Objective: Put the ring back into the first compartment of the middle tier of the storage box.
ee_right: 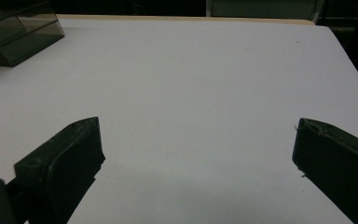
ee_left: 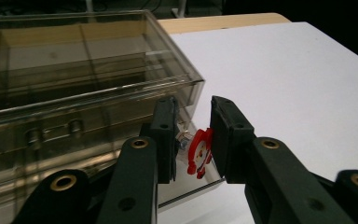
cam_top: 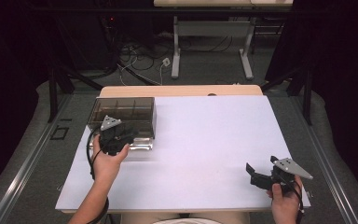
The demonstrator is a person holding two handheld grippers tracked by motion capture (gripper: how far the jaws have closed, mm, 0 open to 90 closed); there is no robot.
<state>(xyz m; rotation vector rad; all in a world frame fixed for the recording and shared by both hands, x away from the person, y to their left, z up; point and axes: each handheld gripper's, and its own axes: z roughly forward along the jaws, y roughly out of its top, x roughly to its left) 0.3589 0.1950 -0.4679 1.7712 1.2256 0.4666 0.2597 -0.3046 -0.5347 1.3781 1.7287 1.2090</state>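
**Carrying the little Santa charm to the smoky box**

Your left tongs (ee_left: pixel 193 140) are clenched on a small red and white Santa charm (ee_left: pixel 199 152). It stands upright between the two black pads, with its metal loop touching the left one. The charm hangs just beside the near corner of the smoky plastic box (ee_left: pixel 88 79), over the shiny clear part in front of it.

This looks like the carry step. Next, you need to lift the charm over the box wall, pick one compartment, and let go.

Your right tongs (ee_right: pixel 196 154) are released, well apart from the box, over the white table (ee_right: pixel 200 84).
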